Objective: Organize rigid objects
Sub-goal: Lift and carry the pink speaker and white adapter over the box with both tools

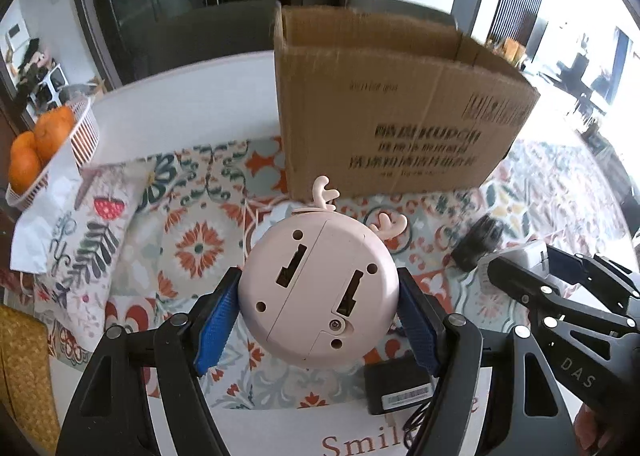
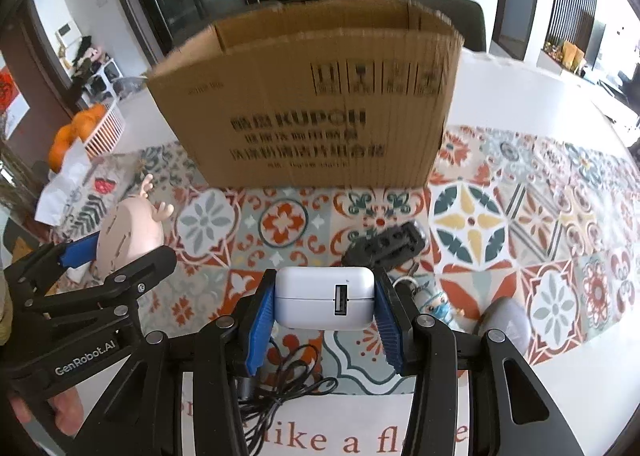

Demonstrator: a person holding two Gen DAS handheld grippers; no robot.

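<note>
My left gripper (image 1: 319, 296) is shut on a round pink gadget with small antlers (image 1: 320, 288), its back side with slots facing me, held above the patterned cloth. My right gripper (image 2: 324, 304) is shut on a white charger block with a USB port (image 2: 325, 302), also lifted off the table. An open cardboard box (image 1: 392, 112) (image 2: 312, 104) stands upright just beyond both. In the right wrist view the pink gadget (image 2: 128, 240) and the left gripper (image 2: 116, 252) show at the left; in the left wrist view the right gripper (image 1: 532, 268) shows at the right with the white block (image 1: 536, 252).
On the patterned cloth (image 2: 500, 216) lie a black part (image 2: 384, 246), a black adapter with cable (image 1: 398, 386) (image 2: 280, 388), a grey rounded object (image 2: 506, 320) and a small figurine keyring (image 2: 434, 304). A white basket of oranges (image 1: 48, 144) and a printed bag (image 1: 84, 240) sit at the left.
</note>
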